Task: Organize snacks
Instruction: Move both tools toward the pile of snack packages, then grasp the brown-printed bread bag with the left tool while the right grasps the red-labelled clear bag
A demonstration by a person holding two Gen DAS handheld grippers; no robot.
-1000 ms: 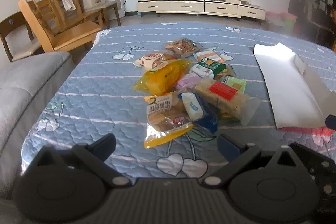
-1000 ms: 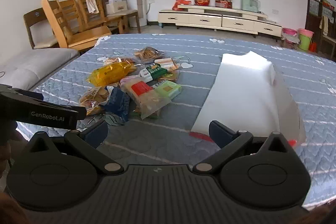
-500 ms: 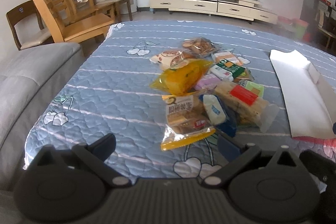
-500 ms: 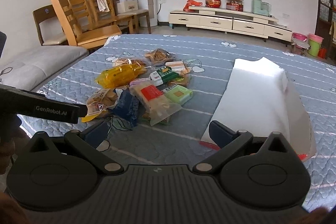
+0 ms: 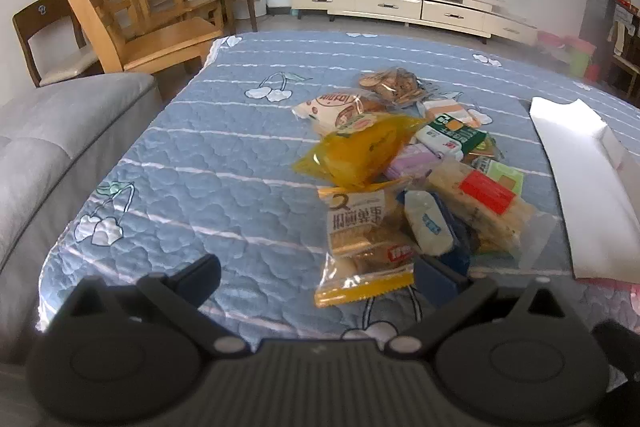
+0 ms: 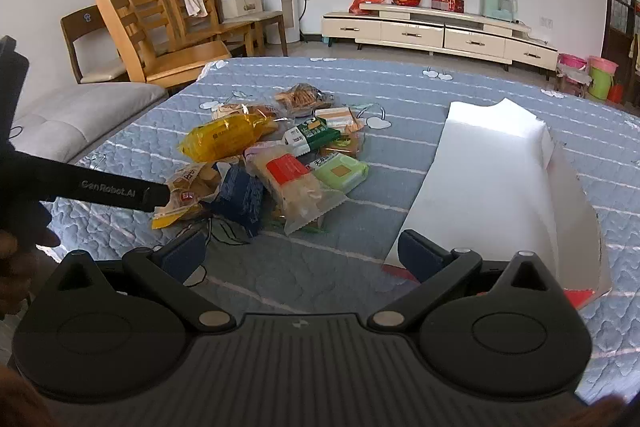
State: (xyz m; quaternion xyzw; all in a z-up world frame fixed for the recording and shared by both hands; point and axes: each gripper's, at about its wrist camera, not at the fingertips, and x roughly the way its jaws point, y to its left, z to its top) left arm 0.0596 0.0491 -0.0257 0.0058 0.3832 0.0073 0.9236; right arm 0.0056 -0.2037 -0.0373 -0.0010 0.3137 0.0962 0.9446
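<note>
A heap of wrapped snacks (image 5: 404, 171) (image 6: 276, 163) lies on the blue quilted table (image 5: 224, 163). It holds a yellow bag (image 5: 356, 151) (image 6: 224, 139), a clear biscuit pack with an orange edge (image 5: 360, 243), a rice-cake pack with a red label (image 6: 288, 179), a green pack (image 6: 340, 173) and a dark blue pack (image 6: 240, 195). A white open box (image 6: 500, 183) (image 5: 580, 187) lies right of the heap. My left gripper (image 5: 316, 279) stands open just before the biscuit pack. My right gripper (image 6: 300, 255) is open and empty, short of the box's near end.
A grey sofa (image 5: 44, 147) borders the table's left side. Wooden chairs (image 5: 132, 15) stand behind it. A low cream cabinet (image 6: 436, 31) runs along the far wall. The left gripper's black body (image 6: 100, 187) and a hand show at the left in the right wrist view.
Both grippers have shifted left and slightly forward, so the heap and the box sit further right in each view. Both stay open and empty.
</note>
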